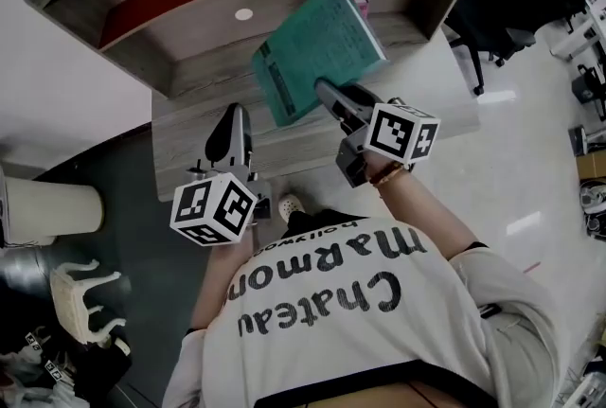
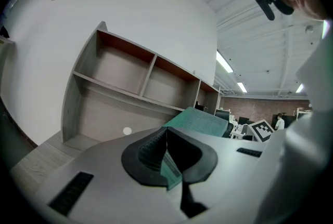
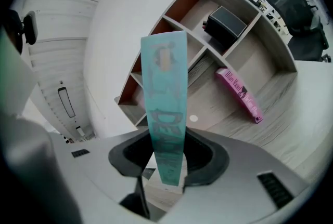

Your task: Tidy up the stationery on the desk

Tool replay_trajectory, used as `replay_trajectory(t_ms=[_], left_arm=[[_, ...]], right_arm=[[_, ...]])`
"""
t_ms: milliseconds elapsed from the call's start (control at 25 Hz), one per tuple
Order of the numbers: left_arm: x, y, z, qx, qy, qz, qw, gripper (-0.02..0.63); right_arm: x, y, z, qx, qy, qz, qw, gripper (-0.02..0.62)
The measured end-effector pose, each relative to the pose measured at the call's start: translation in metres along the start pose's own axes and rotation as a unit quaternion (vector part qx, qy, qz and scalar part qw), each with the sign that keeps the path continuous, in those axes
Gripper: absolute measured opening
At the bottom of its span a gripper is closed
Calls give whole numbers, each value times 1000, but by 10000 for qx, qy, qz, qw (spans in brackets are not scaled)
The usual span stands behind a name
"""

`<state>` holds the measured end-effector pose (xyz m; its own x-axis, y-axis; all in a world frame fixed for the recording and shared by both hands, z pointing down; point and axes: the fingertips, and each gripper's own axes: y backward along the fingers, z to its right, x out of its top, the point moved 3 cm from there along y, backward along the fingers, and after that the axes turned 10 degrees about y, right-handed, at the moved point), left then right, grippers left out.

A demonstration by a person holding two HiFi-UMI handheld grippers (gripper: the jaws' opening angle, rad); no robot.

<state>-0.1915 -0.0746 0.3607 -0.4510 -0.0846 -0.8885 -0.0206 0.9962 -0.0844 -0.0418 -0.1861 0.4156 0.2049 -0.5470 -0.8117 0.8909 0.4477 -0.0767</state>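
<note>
The right gripper (image 1: 327,94) is held forward on the outstretched right forearm (image 1: 421,207). Its fingers (image 3: 130,154) are closed on the lower edge of a teal book (image 1: 317,46). The left gripper (image 1: 235,117) is held just beside it, nearer the body, clear of the book, with its fingers (image 2: 148,153) brought together.

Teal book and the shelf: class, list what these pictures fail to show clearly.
Teal book: cover print blurred in the right gripper view, too small in the head view.
Pink book: almost all hidden behind the teal book in the head view.
Black box in the shelf: what it is, too small; the head view's top edge cuts it.
</note>
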Motion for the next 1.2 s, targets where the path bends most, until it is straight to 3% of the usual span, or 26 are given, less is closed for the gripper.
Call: replay_trajectory(t_ms=[480,1200], left_arm=[[-6,-44,18,-462,-145,-470,9977,17],[27,-119,-5,-1242,-214,-763,9891,17]], right_arm=[[7,20,47,-745,-21,195,9970,178],[6,-15,83,-1859,850,-24,9789,179]])
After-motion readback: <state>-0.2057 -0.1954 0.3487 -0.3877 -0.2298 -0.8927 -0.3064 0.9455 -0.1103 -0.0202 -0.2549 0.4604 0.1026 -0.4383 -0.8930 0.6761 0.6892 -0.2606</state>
